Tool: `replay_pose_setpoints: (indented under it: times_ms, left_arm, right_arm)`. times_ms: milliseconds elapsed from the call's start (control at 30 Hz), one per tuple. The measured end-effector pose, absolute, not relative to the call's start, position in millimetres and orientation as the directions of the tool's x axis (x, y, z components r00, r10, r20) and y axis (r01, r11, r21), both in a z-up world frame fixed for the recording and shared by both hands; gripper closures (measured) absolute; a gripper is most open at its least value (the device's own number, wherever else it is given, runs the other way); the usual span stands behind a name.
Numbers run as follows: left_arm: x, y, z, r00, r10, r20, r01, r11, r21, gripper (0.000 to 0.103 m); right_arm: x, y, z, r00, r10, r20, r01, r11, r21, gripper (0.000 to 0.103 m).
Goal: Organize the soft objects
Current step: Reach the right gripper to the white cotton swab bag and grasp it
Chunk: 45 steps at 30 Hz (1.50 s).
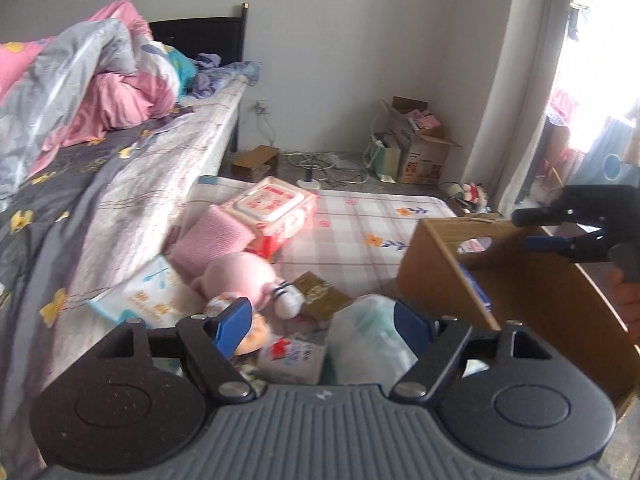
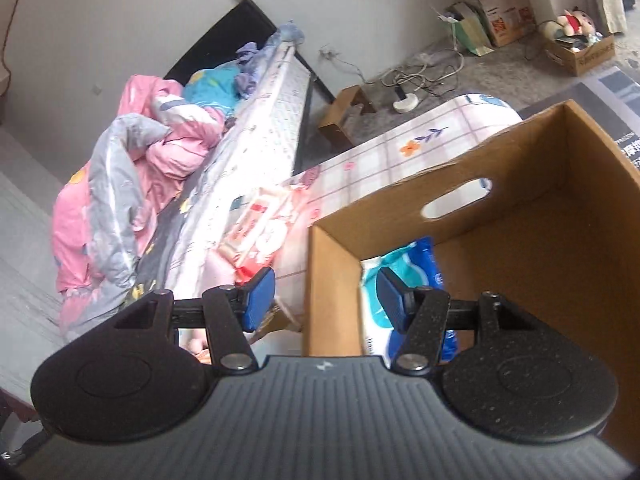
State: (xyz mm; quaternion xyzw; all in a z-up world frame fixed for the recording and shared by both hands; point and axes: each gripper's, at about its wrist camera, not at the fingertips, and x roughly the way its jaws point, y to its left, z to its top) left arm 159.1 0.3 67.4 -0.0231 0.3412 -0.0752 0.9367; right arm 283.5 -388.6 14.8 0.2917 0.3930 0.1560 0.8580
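Observation:
My left gripper (image 1: 324, 320) stands open over a heap of soft things on the checked mat: a pink plush toy (image 1: 244, 276), a folded pink cloth (image 1: 216, 236), a red-and-white wipes pack (image 1: 276, 208), a white-and-blue tissue pack (image 1: 148, 296) and a pale plastic pack (image 1: 368, 332). Nothing is between its pads. To the right stands an open cardboard box (image 1: 500, 280). Over the box's rim my right gripper (image 1: 534, 230), held by a hand, is open and holds nothing. In the right wrist view the right gripper (image 2: 326, 296) hangs above the box (image 2: 560, 220), where a blue-and-white pack (image 2: 408, 268) lies inside.
A bed (image 1: 132, 184) with a pink and grey quilt (image 1: 80, 92) runs along the left. The checked floor mat (image 1: 360, 216) lies beside it. Cardboard boxes (image 1: 420, 140), a small box (image 1: 256, 160) and loose cables (image 1: 332, 164) sit by the far wall.

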Motion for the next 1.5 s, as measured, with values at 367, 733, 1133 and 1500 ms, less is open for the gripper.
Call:
replay_pose_setpoints:
  times_ms: [367,733,1133,1500]
  left_arm:
    - [136.4,94.4,49.0,0.758,0.047,-0.651,-0.087,0.996,-0.030,0.055]
    - [156.6,128.2,28.1,0.733,0.077,-0.676,-0.118,0.993,-0.015,0.070]
    - [191.1,147.1,9.0,0.709,0.021,-0.705,-0.072,0.997,-0.042,0.069]
    - [272.6,157.3,-1.0,0.637,-0.057,-0.769,0.056,0.998,-0.027,0.044]
  right_arm:
    - [286.4,-214.3,52.7,0.437,0.721,-0.538,-0.215,0.665,0.716,0.067]
    - [363.0,-60.3,-5.6,0.167,0.790,-0.590,-0.074,0.607,0.791,0.071]
    - [421.2,10.2,-81.0,0.052,0.731,-0.681,0.036,0.680,0.733,0.073]
    - [424.5,-3.3,-77.6,0.049,0.737,-0.675,0.121,0.666,0.736,0.055]
